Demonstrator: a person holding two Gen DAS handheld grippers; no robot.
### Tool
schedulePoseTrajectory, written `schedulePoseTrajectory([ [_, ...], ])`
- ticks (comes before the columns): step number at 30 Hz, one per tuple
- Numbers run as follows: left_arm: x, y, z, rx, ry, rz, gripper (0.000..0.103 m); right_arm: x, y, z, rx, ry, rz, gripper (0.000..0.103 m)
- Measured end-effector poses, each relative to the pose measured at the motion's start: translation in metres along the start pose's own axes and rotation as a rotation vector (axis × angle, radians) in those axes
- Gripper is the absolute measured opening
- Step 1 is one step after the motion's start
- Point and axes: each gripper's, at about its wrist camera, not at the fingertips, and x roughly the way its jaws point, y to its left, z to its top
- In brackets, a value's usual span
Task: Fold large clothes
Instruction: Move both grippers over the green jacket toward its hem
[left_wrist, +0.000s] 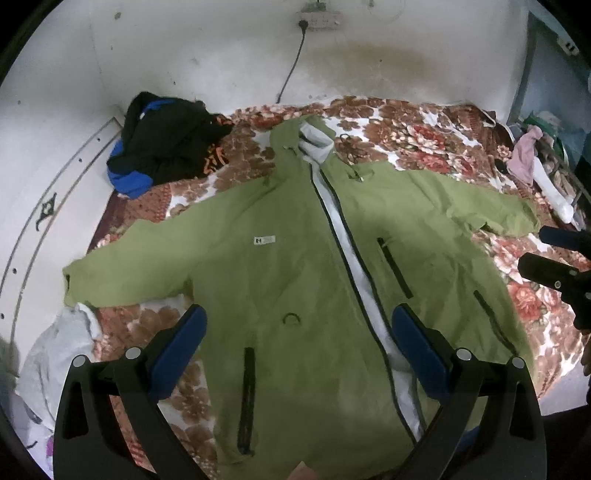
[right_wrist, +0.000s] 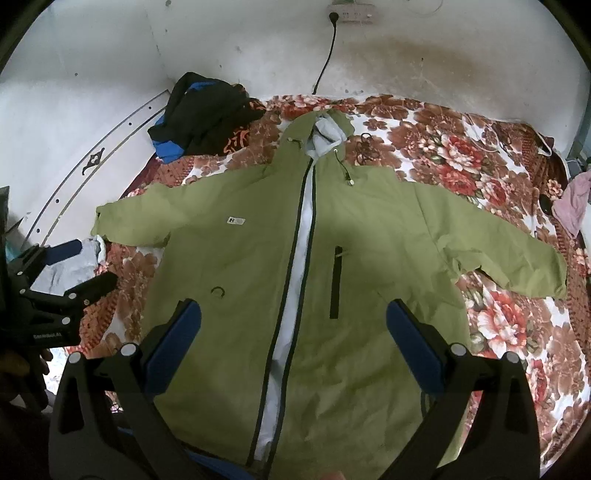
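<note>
the green jacket (right_wrist: 258, 258) lies face up and spread flat across the middle of the frame on the floral bedspread (right_wrist: 480, 155), front unzipped, both sleeves out to the sides. your left gripper (left_wrist: 295, 347) and right gripper (right_wrist: 293, 338) both hang above its hem, jaws spread wide, pinching nothing. if you grab only one front panel, the open zipper could let the white lining slide and the fold skew. the left sleeve cuff lies just beside the grey garment (right_wrist: 74, 266) at the left edge, so you might catch both.
</note>
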Motion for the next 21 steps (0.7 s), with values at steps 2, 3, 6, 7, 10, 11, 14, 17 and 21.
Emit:
schedulePoseTrajectory([
  [2, -0.001, 0.0, 0.002, -0.003, 0.004, 0.005, 0.098, 0.001, 0.0, -0.005, 0.0, 0.002, 0.002, 0.098],
  [3, -0.002, 0.002, 0.003, -0.007, 0.007, 0.01, 0.098, 0.002, -0.001, -0.005, 0.003, 0.005, 0.0, 0.098],
  [6, -0.002, 0.007, 0.003, -0.033, 0.022, 0.008, 0.098, 0.001, 0.0, -0.005, 0.005, 0.01, -0.005, 0.098],
  [7, -0.001, 0.008, 0.003, -0.036, 0.024, 0.007, 0.098, 0.001, 0.0, -0.005, 0.006, 0.008, -0.003, 0.098],
  [10, -0.002, 0.011, 0.004, -0.039, 0.023, 0.007, 0.098, 0.002, 0.0, -0.005, 0.004, 0.009, -0.002, 0.099],
  [11, -0.003, 0.012, 0.004, -0.04, 0.023, 0.004, 0.098, 0.002, 0.001, -0.005, 0.005, 0.009, -0.001, 0.098],
  [14, -0.003, 0.013, 0.005, -0.063, 0.036, -0.011, 0.098, 0.002, 0.001, -0.005, 0.004, 0.01, -0.002, 0.098],
  [17, -0.007, 0.013, 0.009, -0.072, 0.031, -0.018, 0.098, 0.002, 0.002, -0.005, 0.003, 0.008, 0.0, 0.099],
  [21, -0.004, 0.01, 0.005, -0.069, 0.035, -0.018, 0.098, 0.002, 0.003, -0.004, 0.005, 0.019, -0.002, 0.098],
])
